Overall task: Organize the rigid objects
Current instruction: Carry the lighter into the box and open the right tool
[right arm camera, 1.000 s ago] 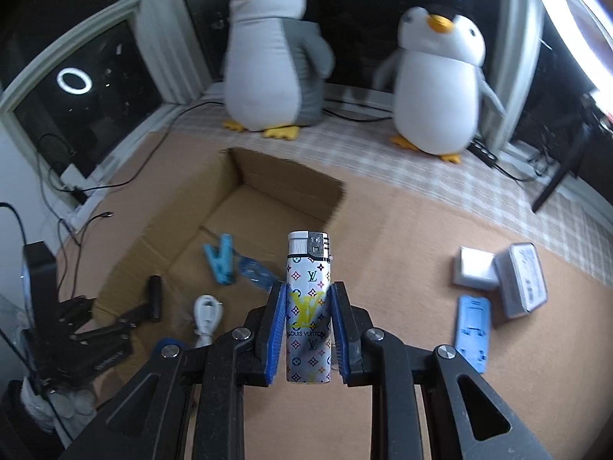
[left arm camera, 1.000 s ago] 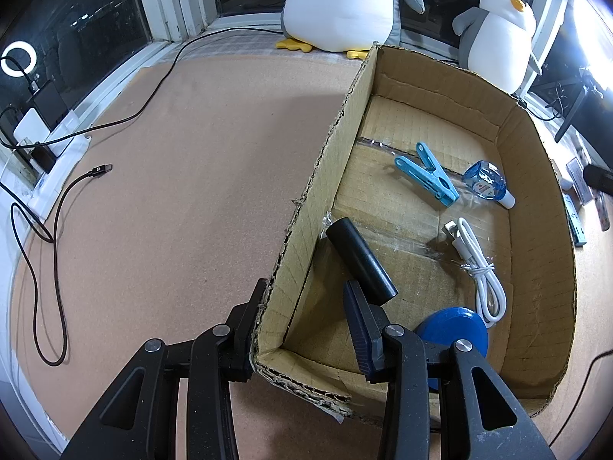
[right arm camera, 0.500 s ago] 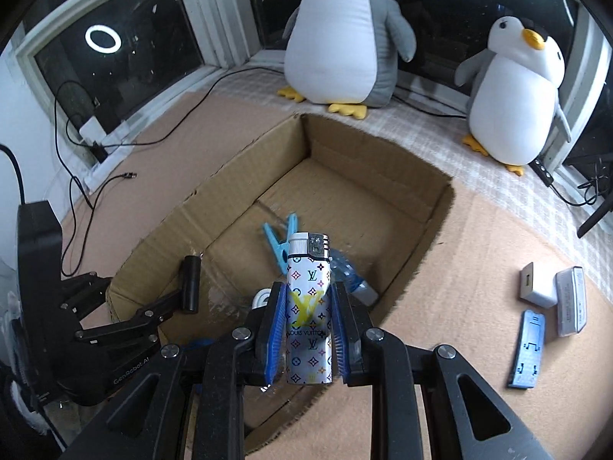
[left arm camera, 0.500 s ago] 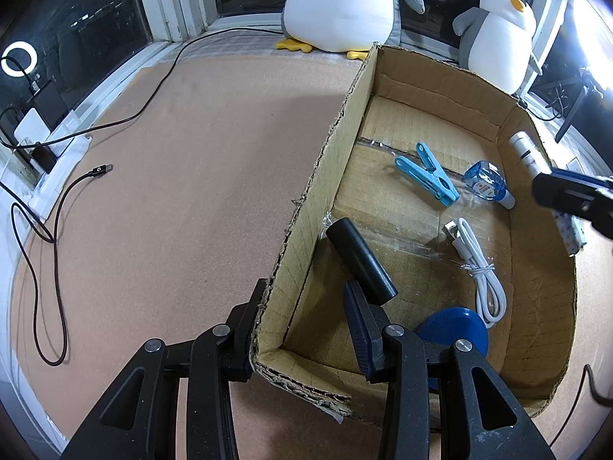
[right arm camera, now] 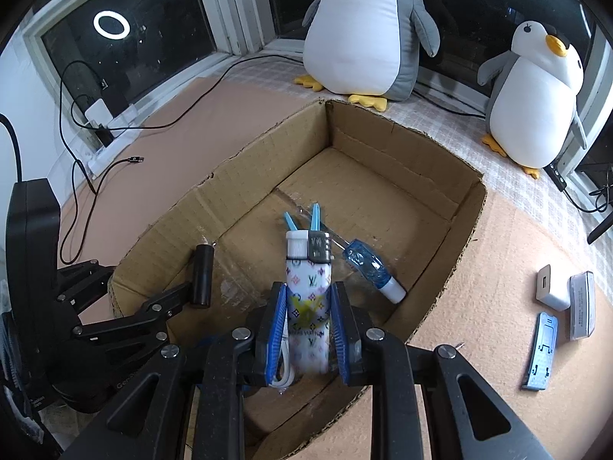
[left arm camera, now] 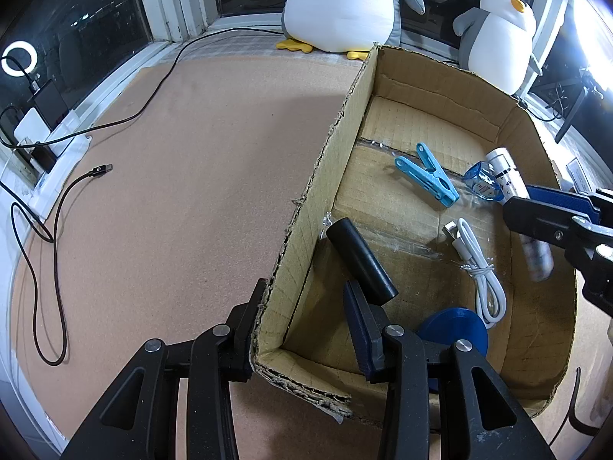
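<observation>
An open cardboard box (left arm camera: 337, 145) sits on the tan floor mat. My left gripper (left arm camera: 304, 299) is shut on its near left corner, one finger outside the wall and one inside. Over the box's right side my right gripper (right arm camera: 308, 329) is shut on a white lighter (right arm camera: 308, 295) with a coloured monogram print, held upright; the lighter (left arm camera: 502, 172) and the right gripper (left arm camera: 555, 222) also show at the right edge of the left wrist view. In the box lie a blue clothespin (left arm camera: 427, 180), a clear blue tube (right arm camera: 367, 268), a black cylinder (left arm camera: 360, 264), a white cable (left arm camera: 479, 268) and a blue disc (left arm camera: 456, 329).
Two plush penguins (right arm camera: 364, 27) (right arm camera: 536, 99) stand behind the box by the window. Black cables (left arm camera: 57, 230) trail over the mat on the left. Right of the box lie a white charger (right arm camera: 549, 287), a grey case (right arm camera: 582, 306) and a blue stand (right arm camera: 542, 350).
My right gripper has carried the lighter from right of the box to above its inside, lower than before, and come into the left wrist view. The left gripper has kept still on the box.
</observation>
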Available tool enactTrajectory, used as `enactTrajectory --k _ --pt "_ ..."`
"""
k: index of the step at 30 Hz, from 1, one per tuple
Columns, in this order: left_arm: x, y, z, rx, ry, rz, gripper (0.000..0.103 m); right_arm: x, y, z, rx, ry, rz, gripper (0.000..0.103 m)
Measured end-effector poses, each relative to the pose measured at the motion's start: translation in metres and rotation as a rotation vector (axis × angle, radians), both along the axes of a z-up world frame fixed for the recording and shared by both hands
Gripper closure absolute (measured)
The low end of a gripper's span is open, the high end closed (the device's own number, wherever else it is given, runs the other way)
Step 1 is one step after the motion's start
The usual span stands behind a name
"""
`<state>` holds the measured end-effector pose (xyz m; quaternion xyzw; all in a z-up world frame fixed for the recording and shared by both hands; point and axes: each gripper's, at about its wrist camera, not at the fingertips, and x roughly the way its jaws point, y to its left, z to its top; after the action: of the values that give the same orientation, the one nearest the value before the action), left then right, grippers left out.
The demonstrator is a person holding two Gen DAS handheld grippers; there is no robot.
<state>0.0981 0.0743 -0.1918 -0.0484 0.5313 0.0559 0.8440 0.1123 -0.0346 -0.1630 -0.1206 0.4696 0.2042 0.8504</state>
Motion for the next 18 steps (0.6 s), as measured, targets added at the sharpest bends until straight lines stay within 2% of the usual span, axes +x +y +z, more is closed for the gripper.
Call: enactTrajectory --k 4,9,13,18 --pt "0.0 0.0 0.0 0.002 0.0 -0.001 0.061 0.0 -0.001 0.004 0.014 -0.011 -0.004 0.069" --pt "0.001 0.0 0.0 0.003 0.001 -0.001 0.061 -0.004 -0.01 0.019 0.058 -0.028 -0.017 0.069" --pt "0.002 -0.001 0.0 0.004 0.001 -0.001 0.061 -0.008 -0.024 0.03 0.082 -0.048 -0.042 0.062" --pt "0.001 0.0 0.0 0.003 0.001 -0.002 0.061 -0.012 -0.053 0.043 0.093 -0.071 -0.094 0.061"
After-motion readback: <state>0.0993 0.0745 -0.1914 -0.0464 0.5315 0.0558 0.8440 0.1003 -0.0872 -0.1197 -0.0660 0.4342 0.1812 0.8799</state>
